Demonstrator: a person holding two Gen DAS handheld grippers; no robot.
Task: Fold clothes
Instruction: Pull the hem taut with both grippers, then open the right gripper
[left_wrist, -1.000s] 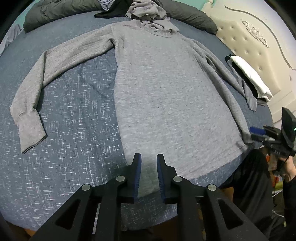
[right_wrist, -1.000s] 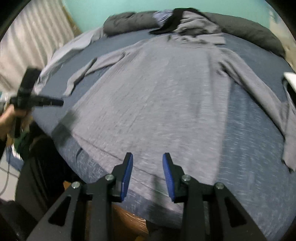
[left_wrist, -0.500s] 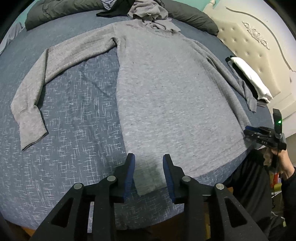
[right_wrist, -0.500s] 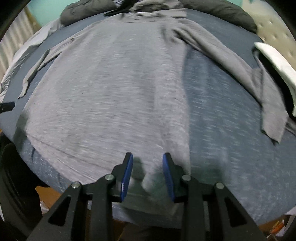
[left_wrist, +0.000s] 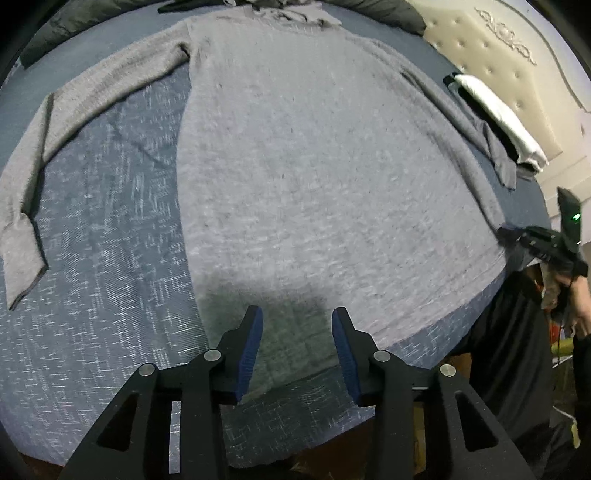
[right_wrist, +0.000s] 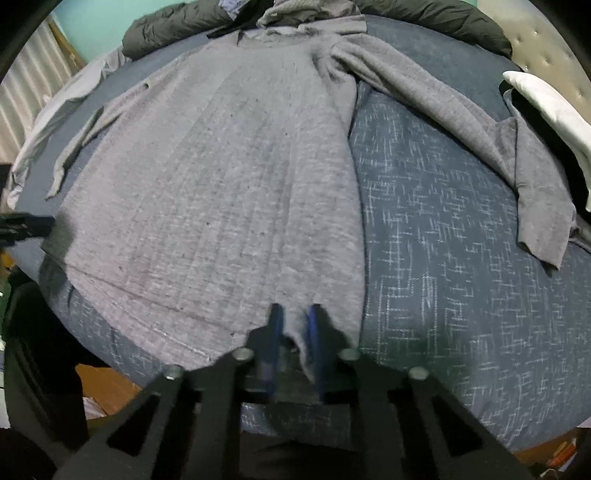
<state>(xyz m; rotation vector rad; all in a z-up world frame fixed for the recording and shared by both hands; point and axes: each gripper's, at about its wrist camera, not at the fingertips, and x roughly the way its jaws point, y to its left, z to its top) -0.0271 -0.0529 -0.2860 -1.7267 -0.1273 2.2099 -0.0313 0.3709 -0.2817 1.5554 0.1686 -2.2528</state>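
Left gripper (left_wrist: 297, 334) open over grey sweater (left_wrist: 314, 166) hem at bed (left_wrist: 92, 295) near edge; right gripper (right_wrist: 293, 326) pinching hem. Folded white cloth (left_wrist: 498, 114) at far right edge.

right tongs (right_wrist: 293, 325) closed on sweater (right_wrist: 229, 184) hem; left tongs (left_wrist: 297, 332) opened wider, dropped nearer.

Hoodie (left_wrist: 314, 177) flat on the bed (left_wrist: 110, 258), hood toward pillows (right_wrist: 177, 26), folded stack (left_wrist: 498, 114) beside its sleeve.

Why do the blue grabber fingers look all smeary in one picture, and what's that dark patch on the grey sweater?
Right wrist view: the right gripper is motion-blurred, closing on the grey sweater hem. Left wrist view: the left gripper is sharp and casts a shadow on the hem; fisheye bulges the bed.
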